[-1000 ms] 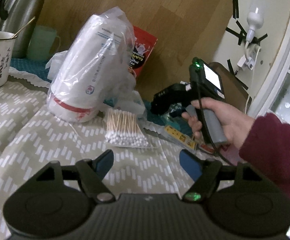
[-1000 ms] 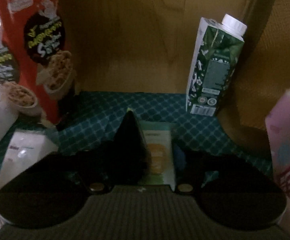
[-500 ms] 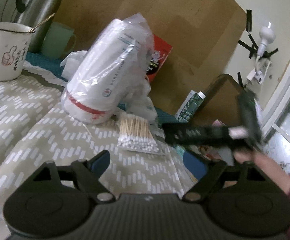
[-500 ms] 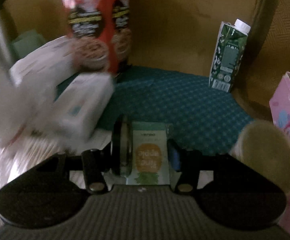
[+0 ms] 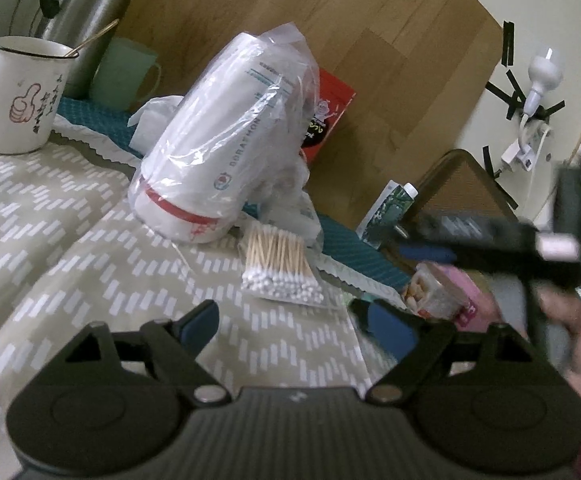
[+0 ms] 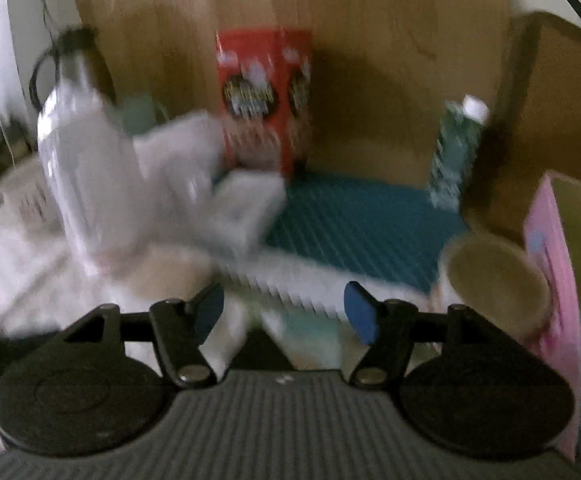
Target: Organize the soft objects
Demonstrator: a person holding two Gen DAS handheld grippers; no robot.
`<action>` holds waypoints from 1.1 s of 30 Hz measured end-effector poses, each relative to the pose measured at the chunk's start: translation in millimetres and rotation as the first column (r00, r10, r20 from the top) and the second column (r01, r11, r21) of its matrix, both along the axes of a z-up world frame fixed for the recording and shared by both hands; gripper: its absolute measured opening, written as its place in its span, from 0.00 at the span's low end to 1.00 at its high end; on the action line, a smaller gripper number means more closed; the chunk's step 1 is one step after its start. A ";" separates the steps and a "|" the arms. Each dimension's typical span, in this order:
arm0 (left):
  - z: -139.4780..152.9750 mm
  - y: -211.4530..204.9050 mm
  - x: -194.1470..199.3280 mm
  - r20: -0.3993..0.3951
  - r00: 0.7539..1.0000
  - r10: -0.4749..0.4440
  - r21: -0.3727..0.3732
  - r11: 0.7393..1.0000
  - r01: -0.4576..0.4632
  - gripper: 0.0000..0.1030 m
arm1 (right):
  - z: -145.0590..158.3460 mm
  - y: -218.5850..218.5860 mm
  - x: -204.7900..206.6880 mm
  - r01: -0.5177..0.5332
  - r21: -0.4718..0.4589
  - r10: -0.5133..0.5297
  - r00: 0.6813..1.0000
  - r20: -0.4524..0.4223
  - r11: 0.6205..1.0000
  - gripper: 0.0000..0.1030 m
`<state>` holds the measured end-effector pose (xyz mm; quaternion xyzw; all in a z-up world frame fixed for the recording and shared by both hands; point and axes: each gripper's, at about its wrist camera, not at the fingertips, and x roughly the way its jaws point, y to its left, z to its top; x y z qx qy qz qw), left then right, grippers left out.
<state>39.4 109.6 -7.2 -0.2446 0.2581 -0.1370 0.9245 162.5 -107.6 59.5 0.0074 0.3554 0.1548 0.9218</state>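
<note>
White mug (image 5: 16, 96) beside steel kettle (image 5: 86, 16)

Cotton swabs (image 5: 280, 266) lie before the bagged cups (image 5: 218, 140), mug (image 5: 18, 94) far left.

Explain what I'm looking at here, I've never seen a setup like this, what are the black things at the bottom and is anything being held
There is no robot: a person holds a hand-held two-finger gripper in each hand, and each carries a wide-angle camera looking along its fingers. The black shape at the bottom of each picture is that gripper's own body.

In the left wrist view, the left gripper is open and empty over a patterned tablecloth. Ahead lie a pack of cotton swabs, a stack of paper cups in a plastic bag and a white mug. At right, blurred, a hand holds the other gripper.

The right wrist view is blurred by motion. The right gripper looks open with nothing between its blue pads. Beyond it stand a red snack bag and a green carton.
</note>
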 end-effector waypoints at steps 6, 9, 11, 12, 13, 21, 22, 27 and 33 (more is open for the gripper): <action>-0.4 2.0 1.7 -0.001 1.000 -0.017 -0.021 1.000 0.017 0.84 | -23.4 47.5 65.1 -0.053 0.016 0.055 0.993 -0.103 0.998 0.67; -0.4 1.2 2.8 -0.001 1.000 -0.028 -0.025 0.999 0.028 0.84 | -36.7 72.5 82.0 -0.071 -0.036 0.066 0.990 -0.121 0.997 0.75; -0.8 1.3 3.4 -0.004 0.999 -0.032 -0.030 0.999 0.032 0.84 | -47.0 81.1 91.2 -0.074 -0.083 0.063 0.989 -0.132 0.994 0.73; -1.0 2.1 3.7 -0.004 0.999 -0.033 -0.034 0.999 0.032 0.84 | -50.8 81.2 93.0 -0.081 -0.103 0.067 0.989 -0.134 0.991 0.69; -1.2 2.6 3.6 -0.004 0.999 -0.032 -0.038 0.999 0.032 0.84 | -53.9 80.1 94.7 -0.081 -0.126 0.064 0.989 -0.130 0.989 0.63; -0.7 3.5 4.1 -0.007 1.000 -0.028 -0.037 0.999 0.028 0.84 | -36.0 21.0 66.6 0.005 -0.094 -0.010 0.999 -0.053 0.996 0.58; -0.6 3.3 3.9 -0.009 1.000 -0.026 -0.034 0.999 0.026 0.84 | -30.7 14.7 55.8 -0.007 -0.085 0.004 0.999 -0.039 0.996 0.58; -1.2 5.8 4.0 -0.017 0.999 -0.038 -0.049 0.998 0.037 0.84 | -10.0 -13.7 -19.1 -0.099 -0.014 0.099 0.994 0.037 0.995 0.58; -0.6 7.9 -6.5 -0.036 0.988 -0.149 -0.138 0.980 0.142 0.86 | -22.3 -18.9 -111.1 -0.252 -0.030 0.253 0.965 0.066 0.967 0.59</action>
